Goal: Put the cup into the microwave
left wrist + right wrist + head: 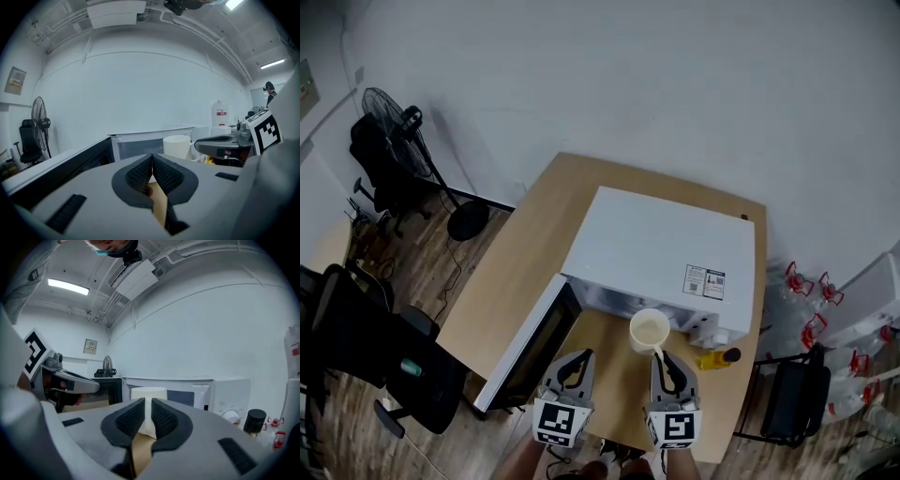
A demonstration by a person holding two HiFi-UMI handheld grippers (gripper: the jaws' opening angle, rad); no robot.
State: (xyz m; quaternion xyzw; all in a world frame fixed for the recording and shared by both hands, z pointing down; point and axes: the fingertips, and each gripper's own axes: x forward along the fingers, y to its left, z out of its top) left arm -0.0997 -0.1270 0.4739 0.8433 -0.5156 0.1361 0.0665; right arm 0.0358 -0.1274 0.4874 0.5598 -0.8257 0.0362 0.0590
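A white cup (pixel 649 330) hangs just in front of the white microwave (pixel 661 248), whose door (pixel 530 342) stands swung open to the left. My right gripper (pixel 660 362) is shut on the cup's handle; in the right gripper view the cup (pixel 148 397) rises just beyond the pinched jaws, with the microwave (pixel 206 390) behind it. To the left of the cup my left gripper (pixel 579 362) is shut with nothing in it, near the open door. The left gripper view shows the cup (pixel 177 146) ahead to the right, in front of the microwave's open cavity (pixel 140 145).
The microwave stands on a wooden table (pixel 534 234). A yellow bottle with a black cap (pixel 717 358) stands at the microwave's front right corner. A floor fan (pixel 394 122) and black chairs (pixel 384 347) are at the left, another chair (pixel 792 394) and water jugs (pixel 811 300) at the right.
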